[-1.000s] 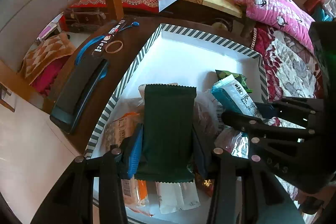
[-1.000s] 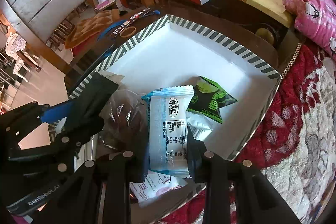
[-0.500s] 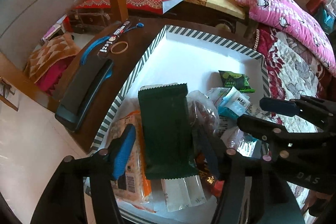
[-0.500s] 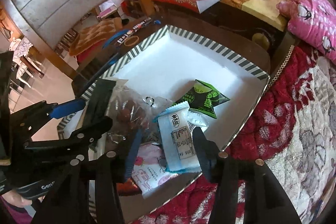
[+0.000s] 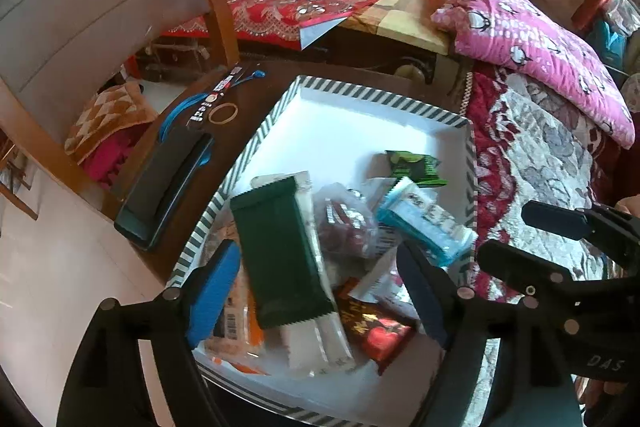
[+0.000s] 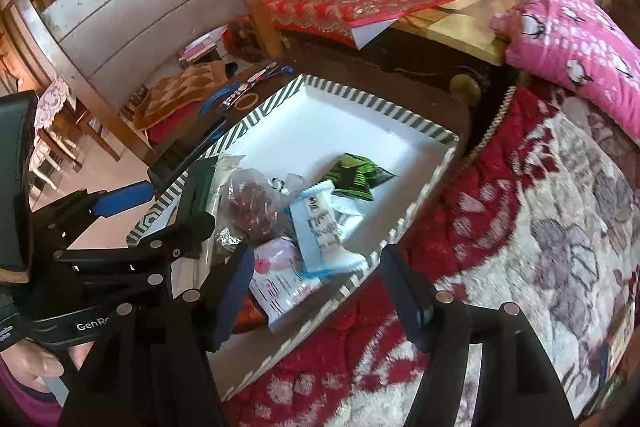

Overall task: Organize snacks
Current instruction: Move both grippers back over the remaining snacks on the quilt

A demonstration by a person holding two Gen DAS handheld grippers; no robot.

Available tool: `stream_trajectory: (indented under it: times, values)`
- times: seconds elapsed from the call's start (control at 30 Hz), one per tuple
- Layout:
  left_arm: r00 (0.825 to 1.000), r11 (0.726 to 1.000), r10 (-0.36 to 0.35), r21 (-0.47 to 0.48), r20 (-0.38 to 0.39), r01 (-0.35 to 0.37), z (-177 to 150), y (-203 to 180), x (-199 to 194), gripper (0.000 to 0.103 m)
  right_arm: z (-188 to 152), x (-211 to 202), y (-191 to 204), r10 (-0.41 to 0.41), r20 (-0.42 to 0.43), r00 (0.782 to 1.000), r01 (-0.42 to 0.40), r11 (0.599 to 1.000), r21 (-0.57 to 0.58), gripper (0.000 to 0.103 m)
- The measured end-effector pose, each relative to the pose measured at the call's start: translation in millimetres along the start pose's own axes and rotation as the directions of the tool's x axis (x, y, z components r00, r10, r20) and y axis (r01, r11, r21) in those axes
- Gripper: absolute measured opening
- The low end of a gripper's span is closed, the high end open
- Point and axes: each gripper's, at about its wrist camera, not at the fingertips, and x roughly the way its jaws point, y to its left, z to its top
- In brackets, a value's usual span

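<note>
A white tray with a green-striped rim point(image 5: 360, 97) point(image 6: 404, 121) holds several snack packets at its near end. A dark green packet point(image 5: 280, 255) lies on the pile beside a clear bag of red snacks point(image 5: 344, 223) point(image 6: 252, 207), a light blue packet point(image 5: 424, 223) point(image 6: 320, 231) and a small green packet point(image 5: 416, 165) point(image 6: 358, 175). My left gripper point(image 5: 316, 295) is open and empty above the dark green packet. My right gripper point(image 6: 320, 291) is open and empty above the tray's near right edge.
The tray rests on a dark wooden table point(image 5: 248, 99). A black case point(image 5: 164, 187), a blue lanyard point(image 5: 180, 109) and a rubber band point(image 5: 223, 113) lie left of the tray. A red patterned blanket point(image 6: 520, 227) and a pink pillow point(image 5: 540, 51) are to the right.
Both grippers opened and let go, the left of the dark green packet, the right of the light blue packet. Both pulled back and up; the packets now lie in the tray.
</note>
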Motion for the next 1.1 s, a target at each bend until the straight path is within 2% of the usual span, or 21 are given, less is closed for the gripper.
stream_trajectory:
  times: [0.23, 0.63, 1.1]
  values:
    - [0.999, 0.999, -0.038, 0.029, -0.004, 0.038, -3, -29, -7, 0.081, -19, -27, -22, -0.038, 0.024, 0.999, 0.037, 0.998, 0.043, 0.075]
    - [0.994, 0.988, -0.101, 0.113, -0.029, 0.104, -13, -94, -6, 0.081, -62, -65, -74, -0.105, 0.029, 0.994, 0.099, 0.982, 0.160, 0.076]
    - [0.982, 0.955, -0.171, 0.231, -0.078, 0.185, -24, -181, 0, 0.081, -114, -101, -136, -0.164, 0.013, 0.986, 0.153, 0.943, 0.296, 0.078]
